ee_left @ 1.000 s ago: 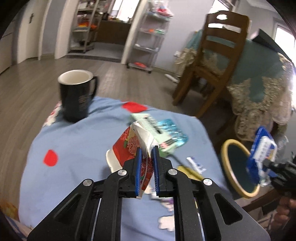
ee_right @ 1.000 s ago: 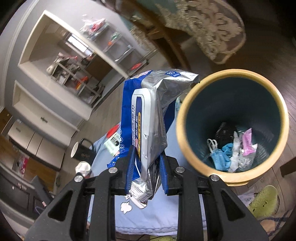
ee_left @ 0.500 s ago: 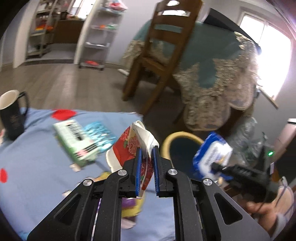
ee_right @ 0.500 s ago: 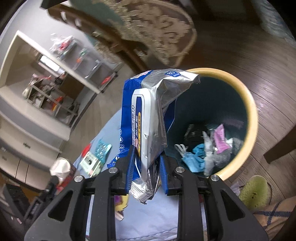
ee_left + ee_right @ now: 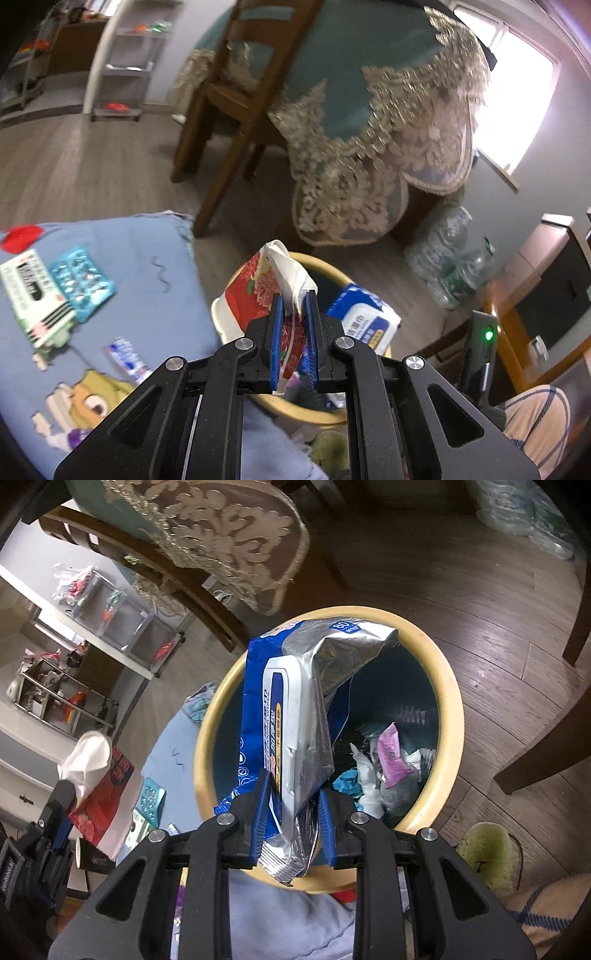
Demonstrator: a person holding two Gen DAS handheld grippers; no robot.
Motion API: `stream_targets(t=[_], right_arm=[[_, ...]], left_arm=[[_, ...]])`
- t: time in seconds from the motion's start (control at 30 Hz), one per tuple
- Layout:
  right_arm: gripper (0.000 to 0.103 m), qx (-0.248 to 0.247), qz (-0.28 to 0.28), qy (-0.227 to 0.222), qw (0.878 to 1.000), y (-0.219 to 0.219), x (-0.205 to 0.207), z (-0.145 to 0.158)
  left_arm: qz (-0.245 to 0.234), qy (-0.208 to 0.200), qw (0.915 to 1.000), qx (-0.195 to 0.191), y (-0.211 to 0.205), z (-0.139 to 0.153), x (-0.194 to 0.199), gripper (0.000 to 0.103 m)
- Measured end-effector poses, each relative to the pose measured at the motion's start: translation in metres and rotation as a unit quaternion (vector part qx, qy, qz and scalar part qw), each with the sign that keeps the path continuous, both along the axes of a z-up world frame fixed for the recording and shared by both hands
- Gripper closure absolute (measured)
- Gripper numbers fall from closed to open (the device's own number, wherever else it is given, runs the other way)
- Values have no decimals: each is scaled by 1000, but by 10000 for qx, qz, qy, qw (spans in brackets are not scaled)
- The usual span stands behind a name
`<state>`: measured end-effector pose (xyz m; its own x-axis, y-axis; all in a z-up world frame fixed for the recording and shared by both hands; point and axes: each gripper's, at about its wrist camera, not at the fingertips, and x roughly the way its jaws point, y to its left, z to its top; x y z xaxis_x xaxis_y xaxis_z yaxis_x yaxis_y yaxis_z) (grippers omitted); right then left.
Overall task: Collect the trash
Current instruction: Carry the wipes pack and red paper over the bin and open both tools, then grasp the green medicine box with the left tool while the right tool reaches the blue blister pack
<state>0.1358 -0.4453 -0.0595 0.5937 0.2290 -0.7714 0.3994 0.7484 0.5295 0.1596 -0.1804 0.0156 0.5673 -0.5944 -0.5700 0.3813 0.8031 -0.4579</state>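
Observation:
My left gripper (image 5: 294,306) is shut on a crushed red-and-white floral paper cup (image 5: 258,291) and holds it over the near rim of the yellow-rimmed bin (image 5: 334,277). My right gripper (image 5: 293,794) is shut on a blue-and-silver wet-wipes pack (image 5: 299,709) and holds it above the bin's (image 5: 452,716) dark inside, where several scraps of trash (image 5: 376,768) lie. The wipes pack (image 5: 364,319) also shows in the left wrist view, and the cup (image 5: 98,775) in the right wrist view.
A low table with a blue cloth (image 5: 140,280) lies left of the bin, with a green-and-white box (image 5: 33,299), a teal blister pack (image 5: 81,282) and a small wrapper (image 5: 127,356). A wooden chair (image 5: 236,96) and a lace-covered table (image 5: 376,122) stand behind. A green slipper (image 5: 487,853) lies by the bin.
Both grippers have swung right, from above the blue table to over the bin. The wipes pack now hangs over the bin's opening and the cup has reached its rim.

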Motion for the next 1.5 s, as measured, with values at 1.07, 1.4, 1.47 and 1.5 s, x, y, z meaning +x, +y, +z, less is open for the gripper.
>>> stream_targets(t=[1.07,1.4,1.47,1.5], right_arm=[[58,69,-985,-270,9947,-33,-17,14],[52,-12,-657,-330,9973,-15,-9,18],[51,-75,-510,-339,9981,-8,-6,19],[51,-110,-439,-346,9984,-5,-5,19]], left_arm=[[-842,714,9939,40,-82,-47,41,52],[-480,562,9971,181,-41,-37,22,44],[-370,567,9975,209,-30,-36,18,43],[-296,558,9977,235,-22,-36,15,43]])
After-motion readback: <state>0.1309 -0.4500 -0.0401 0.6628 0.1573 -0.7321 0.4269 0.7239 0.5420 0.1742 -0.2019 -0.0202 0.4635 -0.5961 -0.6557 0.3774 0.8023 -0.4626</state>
